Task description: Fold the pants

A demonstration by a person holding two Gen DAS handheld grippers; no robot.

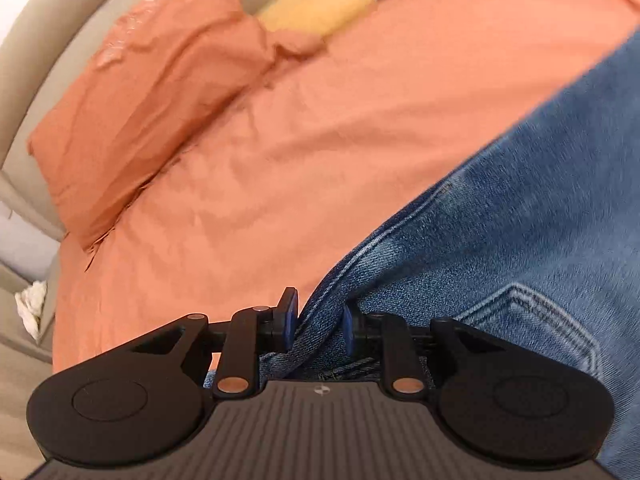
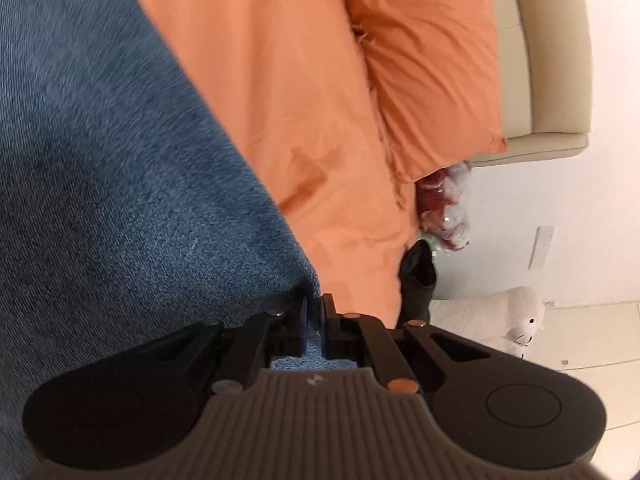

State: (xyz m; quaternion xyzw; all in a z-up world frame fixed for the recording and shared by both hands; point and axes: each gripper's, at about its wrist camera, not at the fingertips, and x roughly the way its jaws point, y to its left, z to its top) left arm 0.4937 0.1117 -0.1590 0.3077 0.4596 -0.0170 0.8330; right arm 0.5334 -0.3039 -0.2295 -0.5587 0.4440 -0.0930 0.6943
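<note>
Blue denim pants (image 1: 520,216) lie on an orange bedspread (image 1: 320,128); a back pocket with stitching shows at lower right in the left wrist view. My left gripper (image 1: 318,326) is shut on the pants' seamed edge, denim bunched between its blue pads. In the right wrist view the pants (image 2: 120,160) fill the left half. My right gripper (image 2: 314,320) is shut on the pants' edge, with denim showing between the fingers.
Orange pillows (image 1: 140,120) and a yellow cushion (image 1: 316,8) lie by the beige headboard (image 1: 52,52). In the right wrist view, an orange pillow (image 2: 432,72), a red and white bundle (image 2: 444,208), a dark object (image 2: 418,280) and a white plush toy (image 2: 512,320) sit beside the bed.
</note>
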